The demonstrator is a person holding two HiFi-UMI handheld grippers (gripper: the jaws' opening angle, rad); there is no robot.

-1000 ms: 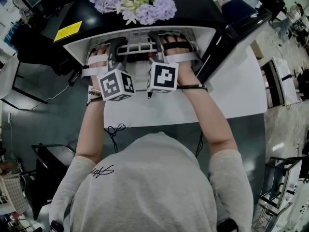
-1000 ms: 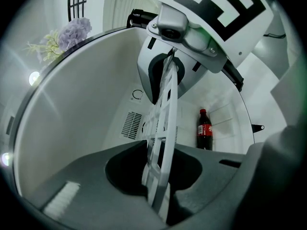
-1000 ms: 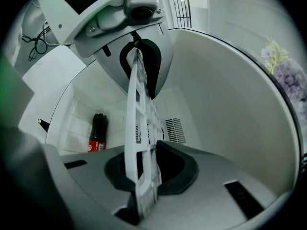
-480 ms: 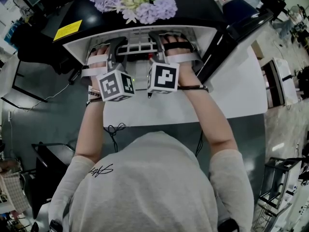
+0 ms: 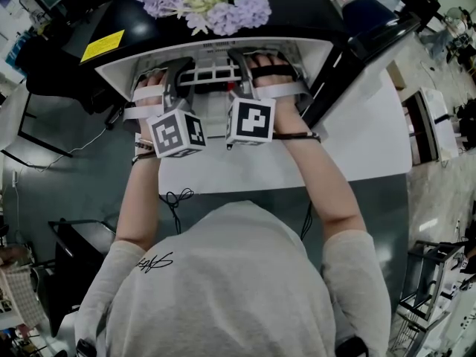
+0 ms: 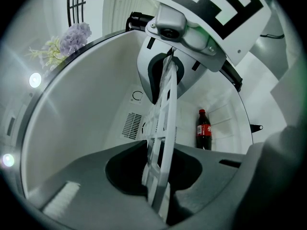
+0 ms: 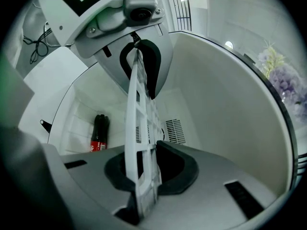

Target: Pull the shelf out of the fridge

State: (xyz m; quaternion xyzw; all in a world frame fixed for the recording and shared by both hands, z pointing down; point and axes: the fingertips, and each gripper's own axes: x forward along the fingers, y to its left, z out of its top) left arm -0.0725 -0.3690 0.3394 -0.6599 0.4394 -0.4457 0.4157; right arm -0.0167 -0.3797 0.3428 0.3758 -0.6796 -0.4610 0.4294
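Note:
The white grid shelf [image 5: 216, 71] lies in the mouth of the small black fridge [image 5: 297, 6], whose inside is white. My left gripper [image 5: 178, 79] is shut on the shelf's front edge at its left, and my right gripper [image 5: 242, 67] is shut on the same edge at its right. In the left gripper view the shelf [image 6: 163, 128] runs edge-on between the grey jaws of the left gripper [image 6: 158, 198], with the other gripper clamped further along. The right gripper view shows the shelf [image 7: 138, 128] pinched in the right gripper [image 7: 144, 198].
A cola bottle [image 6: 203, 130] stands at the back of the fridge's inside, also seen as the bottle [image 7: 99, 132]. Purple flowers [image 5: 208, 2] sit on top of the fridge. Its door [image 5: 364, 58] hangs open at the right. A white table [image 5: 357, 147] bears the fridge.

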